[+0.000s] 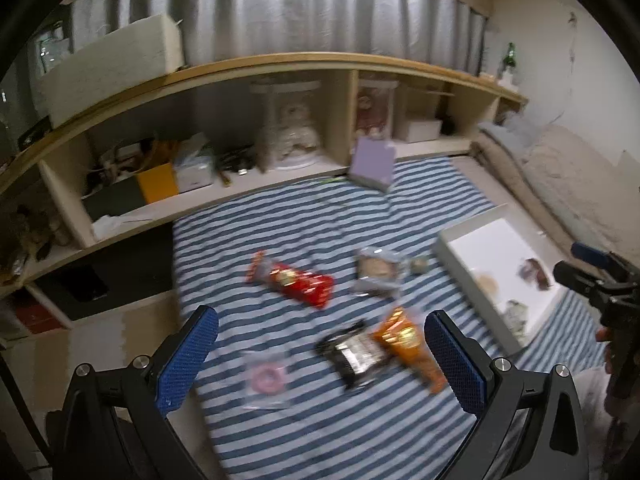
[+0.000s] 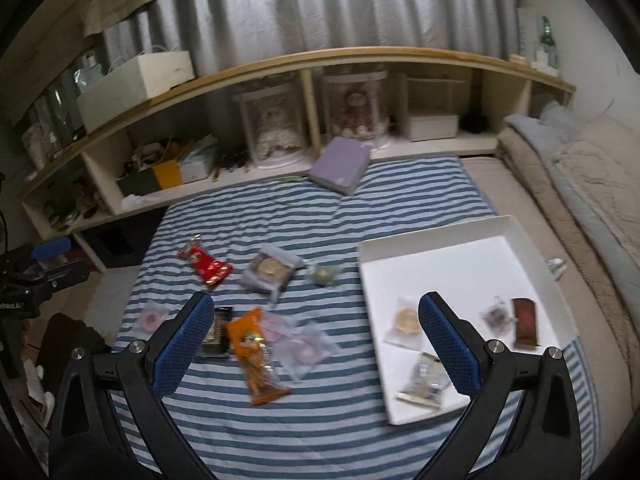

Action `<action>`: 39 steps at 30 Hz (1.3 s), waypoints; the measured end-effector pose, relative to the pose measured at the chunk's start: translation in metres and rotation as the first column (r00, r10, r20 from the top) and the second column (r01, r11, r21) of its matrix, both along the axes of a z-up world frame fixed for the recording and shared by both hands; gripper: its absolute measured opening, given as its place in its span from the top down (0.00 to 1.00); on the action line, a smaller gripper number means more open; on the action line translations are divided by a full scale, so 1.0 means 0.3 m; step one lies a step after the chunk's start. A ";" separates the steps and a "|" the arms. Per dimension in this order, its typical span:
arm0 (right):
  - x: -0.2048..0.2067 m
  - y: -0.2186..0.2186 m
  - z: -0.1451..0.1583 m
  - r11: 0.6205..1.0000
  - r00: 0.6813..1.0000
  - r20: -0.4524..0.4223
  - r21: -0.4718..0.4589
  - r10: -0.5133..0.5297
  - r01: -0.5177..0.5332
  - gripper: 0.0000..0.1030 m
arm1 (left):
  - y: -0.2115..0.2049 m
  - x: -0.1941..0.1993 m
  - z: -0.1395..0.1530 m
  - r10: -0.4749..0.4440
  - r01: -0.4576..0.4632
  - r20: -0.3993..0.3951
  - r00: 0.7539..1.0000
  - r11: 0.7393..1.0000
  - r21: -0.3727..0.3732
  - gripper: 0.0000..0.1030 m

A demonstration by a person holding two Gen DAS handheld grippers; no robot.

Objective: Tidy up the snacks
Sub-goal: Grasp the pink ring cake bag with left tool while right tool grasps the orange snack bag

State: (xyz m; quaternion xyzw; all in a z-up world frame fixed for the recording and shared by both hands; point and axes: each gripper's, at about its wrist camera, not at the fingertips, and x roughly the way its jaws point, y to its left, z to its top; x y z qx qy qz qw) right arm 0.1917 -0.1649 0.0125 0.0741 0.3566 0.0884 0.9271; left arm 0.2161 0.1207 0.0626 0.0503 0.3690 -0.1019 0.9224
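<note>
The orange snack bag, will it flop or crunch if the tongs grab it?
The orange snack bag looks like thin, shiny film lying flat on the striped sheet, so it would probably sag and crinkle. It seems light. Its glossy surface might slip, and squeezing hard could crush what's inside.

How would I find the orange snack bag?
Look at the striped bed, left of the white tray. Near the front edge lies the orange bag, between a black packet and clear pink packets. It is the only orange one.
</note>
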 end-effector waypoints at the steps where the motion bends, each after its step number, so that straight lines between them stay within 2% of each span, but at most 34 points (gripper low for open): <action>1: 0.008 0.021 -0.008 1.000 1.000 -0.002 0.005 0.010 -0.010 0.00 | 0.015 0.005 -0.005 0.003 -0.003 -0.005 1.000 1.000 0.008 0.00; 6: 0.054 0.109 -0.059 0.998 0.998 -0.016 0.028 0.057 -0.056 0.00 | 0.057 0.041 -0.062 -0.017 0.020 -0.052 0.998 0.999 0.049 0.00; 17: 0.100 0.231 -0.280 0.986 0.983 -0.085 0.041 0.164 -0.162 0.00 | 0.110 0.189 -0.265 -0.093 0.098 -0.167 0.982 0.995 0.020 0.00; 23: 0.094 0.265 -0.347 0.981 0.977 -0.087 0.016 0.196 -0.196 0.00 | 0.112 0.247 -0.389 -0.119 0.122 -0.251 0.961 0.993 -0.002 0.00; 26: 0.100 0.282 -0.388 0.977 0.970 -0.119 -0.001 0.213 -0.215 0.00 | 0.100 0.270 -0.444 -0.132 0.141 -0.293 0.947 0.990 0.011 0.00; 29: 0.114 0.289 -0.420 0.971 0.958 -0.156 0.022 0.240 -0.239 0.00 | 0.089 0.292 -0.487 -0.131 0.147 -0.322 0.938 0.989 0.028 0.00; 32: 0.129 0.294 -0.436 0.970 0.952 -0.185 0.023 0.243 -0.243 0.00 | 0.089 0.316 -0.518 -0.119 0.133 -0.350 0.929 0.991 0.016 0.00; 35: 0.142 0.300 -0.455 0.966 0.945 -0.206 0.024 0.255 -0.256 0.09 | 0.086 0.348 -0.546 -0.097 0.117 -0.369 0.924 0.993 0.033 0.00; 39: 0.167 0.317 -0.496 0.956 0.921 -0.262 0.017 0.288 -0.294 0.22 | 0.073 0.381 -0.585 -0.064 0.091 -0.408 0.911 0.995 0.048 0.08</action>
